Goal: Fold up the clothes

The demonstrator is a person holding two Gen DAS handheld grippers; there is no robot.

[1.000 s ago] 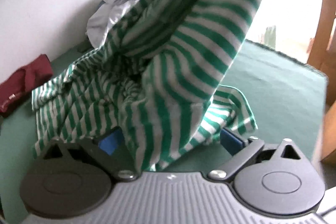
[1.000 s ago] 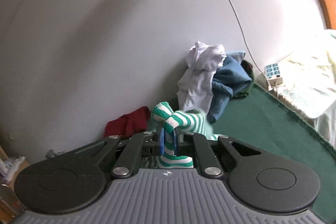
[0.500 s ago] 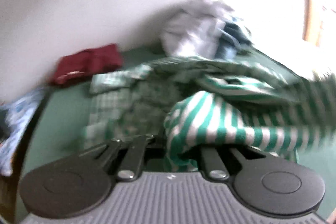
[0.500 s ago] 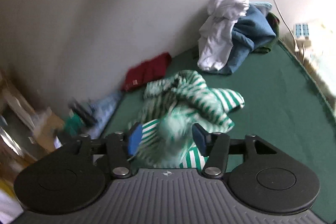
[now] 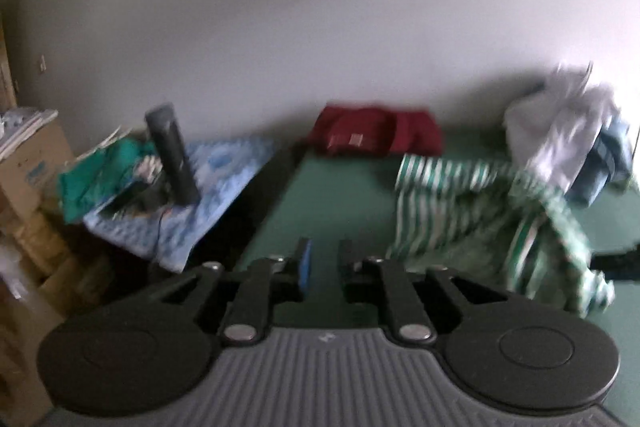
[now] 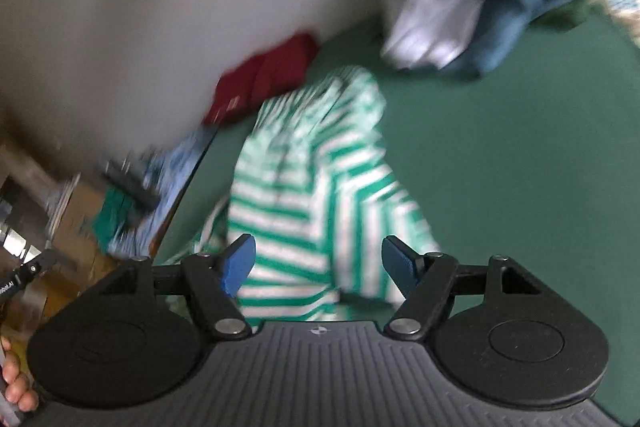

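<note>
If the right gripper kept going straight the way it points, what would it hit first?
Most likely the striped shirt. It lies crumpled on the green mat right ahead of the right gripper, whose jaws are opening with cloth showing between them. Blur leaves the depth unclear.

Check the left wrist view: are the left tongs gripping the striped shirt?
No, the left tongs have only green table between them; the striped shirt lies apart.

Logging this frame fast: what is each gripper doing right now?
Left gripper: fingers narrowly apart and opening, nothing between them.
Right gripper: fingers wide and opening; the green-and-white striped cotton shirt lies between them, unpinched.
</note>
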